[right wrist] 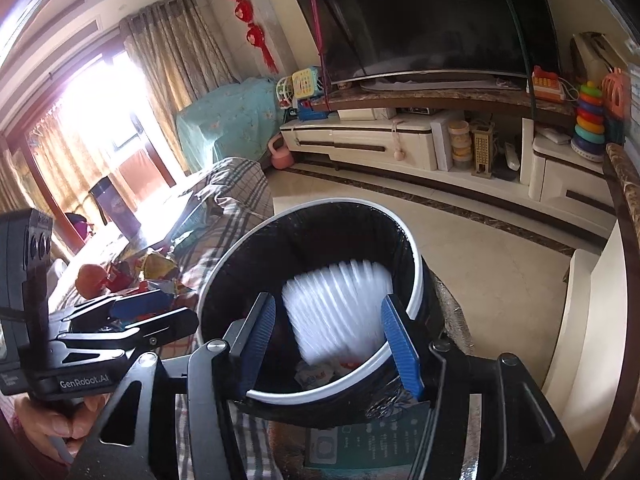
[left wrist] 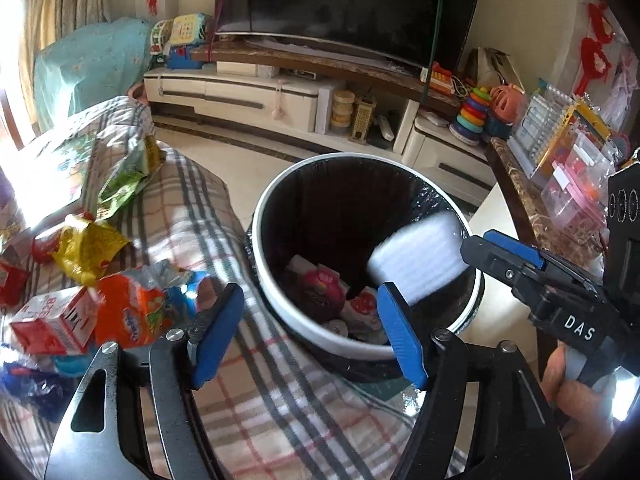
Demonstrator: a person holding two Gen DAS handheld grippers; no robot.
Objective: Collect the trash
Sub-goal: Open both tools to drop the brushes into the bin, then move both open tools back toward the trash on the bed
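Note:
A round bin (left wrist: 269, 280) with a white rim and black liner stands beside a plaid blanket (left wrist: 208, 216). Wrappers (left wrist: 320, 292) lie at its bottom. A blurred white ribbed item (left wrist: 416, 258) hangs over the bin's mouth, just past the tips of my right gripper (left wrist: 478, 242), touching neither pad. In the right wrist view that item (right wrist: 338, 308) shows between the open jaws of the right gripper (right wrist: 328, 300), above the bin (right wrist: 320, 394). My left gripper (left wrist: 309, 290) stands open and empty over the bin's near edge. On the blanket lie a yellow wrapper (left wrist: 86, 248), an orange packet (left wrist: 132, 312) and a red-and-white carton (left wrist: 56, 324).
A green wrapper (left wrist: 124, 184) lies further back on the blanket. A low white TV stand (left wrist: 248, 96) with a dark TV (left wrist: 352, 0) runs along the far wall. A marble-edged table (left wrist: 520, 192) with clear boxes and toys stands right of the bin. Tiled floor (right wrist: 460, 240) lies beyond.

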